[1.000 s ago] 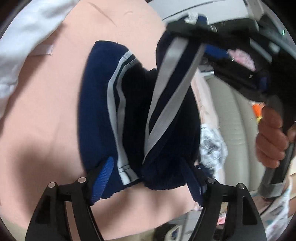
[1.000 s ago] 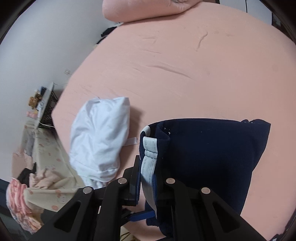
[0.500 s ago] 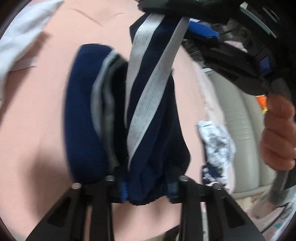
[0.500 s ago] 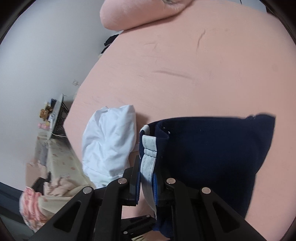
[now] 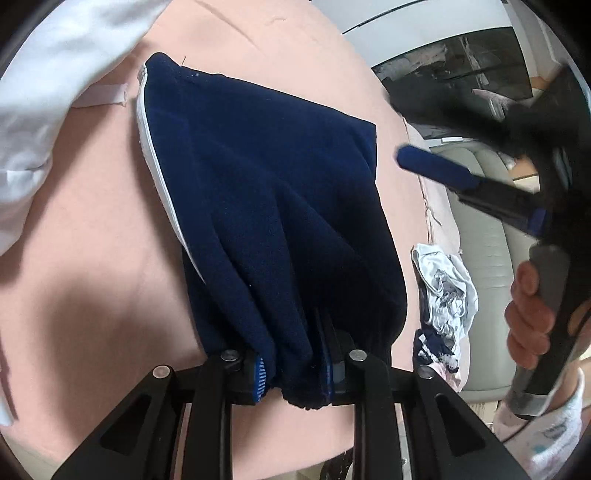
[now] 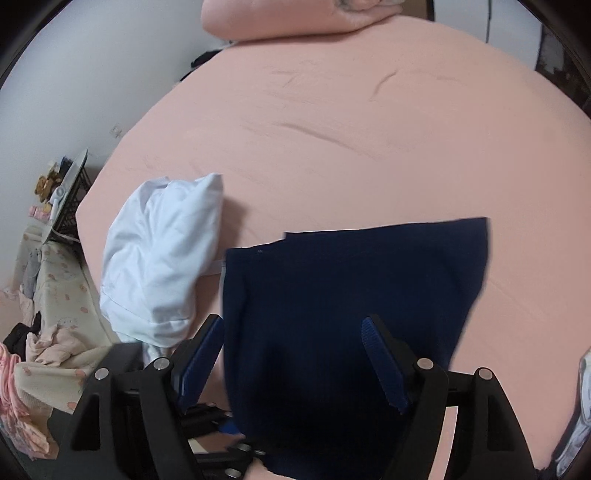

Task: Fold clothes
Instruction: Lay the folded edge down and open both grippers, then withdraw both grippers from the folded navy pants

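A navy garment [image 5: 258, 184] with a white side stripe lies folded on the pink bed sheet [image 6: 332, 129]. My left gripper [image 5: 293, 369] pinches the bunched near edge of it, pads pressing the cloth, though its jaws are easing open slightly. My right gripper [image 6: 291, 325] hovers just above the navy garment [image 6: 351, 280] with its jaws opening wide; the cloth lies below them and the pads do not press it. In the left wrist view one blue pad [image 5: 436, 168] of the right gripper shows, with a hand [image 5: 528, 317] on its handle.
A folded white garment [image 6: 162, 251] lies just left of the navy one. A rolled pink quilt [image 6: 295, 14] lies at the bed's far end. Crumpled clothes [image 5: 443, 288] lie beside a grey sofa [image 5: 491, 240]. A heap of laundry [image 6: 37, 332] and a black rack [image 6: 70, 184] stand left of the bed.
The right gripper let go of the striped edge and opened wide; the navy garment dropped flat over itself. The left gripper closed on the garment's near edge.
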A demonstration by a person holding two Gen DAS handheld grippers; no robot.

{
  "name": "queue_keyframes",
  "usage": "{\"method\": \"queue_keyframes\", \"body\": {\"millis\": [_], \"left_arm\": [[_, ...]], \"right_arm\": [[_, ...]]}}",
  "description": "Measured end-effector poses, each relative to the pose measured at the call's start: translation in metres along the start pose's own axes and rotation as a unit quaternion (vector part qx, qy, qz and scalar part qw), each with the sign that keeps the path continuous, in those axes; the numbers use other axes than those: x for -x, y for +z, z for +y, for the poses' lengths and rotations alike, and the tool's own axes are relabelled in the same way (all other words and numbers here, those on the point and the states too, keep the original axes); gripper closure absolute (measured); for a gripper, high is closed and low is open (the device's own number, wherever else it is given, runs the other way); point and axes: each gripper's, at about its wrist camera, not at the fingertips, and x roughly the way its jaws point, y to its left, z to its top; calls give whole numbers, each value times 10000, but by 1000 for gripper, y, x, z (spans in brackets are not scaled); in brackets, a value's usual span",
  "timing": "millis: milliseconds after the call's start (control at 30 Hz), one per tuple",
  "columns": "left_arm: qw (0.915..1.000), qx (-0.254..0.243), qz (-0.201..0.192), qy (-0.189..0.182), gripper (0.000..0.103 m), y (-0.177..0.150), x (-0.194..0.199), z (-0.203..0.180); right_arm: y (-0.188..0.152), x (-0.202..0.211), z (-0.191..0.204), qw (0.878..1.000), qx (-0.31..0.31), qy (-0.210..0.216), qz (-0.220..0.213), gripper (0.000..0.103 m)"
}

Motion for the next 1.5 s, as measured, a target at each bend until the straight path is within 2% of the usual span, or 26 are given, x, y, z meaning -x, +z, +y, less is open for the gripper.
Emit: {"method": "queue_keyframes", "body": {"millis": [100,167,233,267,333,433,500,600,700,767,833,1000,1067,1167,1233,1300,1367,1467,1500], "left_arm": [[9999,87,120,-47,56,0,3,-3],[9999,5,86,-109,30,-3,9,-9],[9998,-77,52,-172,20,-5,15,-14],[9997,-144,32,-172,19,-6,18,-17],[9988,-489,-34,77,19,-8,25,-24],[9908,-1167,-205,659,19,-15,28,-32],[9777,-1765,-359,1083,19,-21,30,-41],[9475,-2621,-619,1723,19,-31,41,-40],[9135,-3316,-817,2209,19,-40,47,-47],[8971,-3573,-947,2419,19,-44,50,-53],[8848,-3749,-1108,2534,19,-47,56,-58],[8808,-3896,-1296,2358,19,-48,59,-74],[8768,-3975,-1374,2331,19,-58,69,-74],[8576,-4199,-1573,2518,19,-66,59,-75],[8379,-4422,-1710,2706,19,-73,56,-70],[8126,-4640,-1838,3010,19,-81,52,-63],[7952,-4790,-1888,3203,19,-86,47,-56],[7746,-5013,-1745,3438,19,-88,37,-47],[7671,-5096,-1673,3521,19,-88,33,-44]], "right_arm": [[-16,15,-11,9994,113,-182,-265,26],[-32,27,-17,9976,339,-385,-465,26],[-47,38,-24,9949,567,-560,-611,26],[-54,41,-27,9931,685,-685,-654,26],[-68,45,-32,9878,955,-1014,-697,26],[-87,49,-36,9761,1363,-1539,-710,26],[-100,55,-36,9673,1584,-1850,-712,26],[-125,71,-35,9547,1634,-2303,-934,26],[-154,88,-33,9484,1438,-2565,-1188,26],[-172,96,-32,9447,1183,-2764,-1313,26],[-192,100,-31,9424,960,-2820,-1518,26],[-241,99,-24,9460,518,-2674,-1757,26],[-259,98,-20,9448,403,-2701,-1809,26],[-277,98,-11,9404,465,-2811,-1857,26],[-285,97,-3,9307,717,-3049,-1889,26],[-291,92,3,9180,1067,-3309,-1907,26],[-294,84,6,9042,1371,-3582,-1880,26],[-293,69,-2,8984,1417,-3772,-1749,26],[-291,63,-7,9016,1315,-3775,-1654,26]]}}
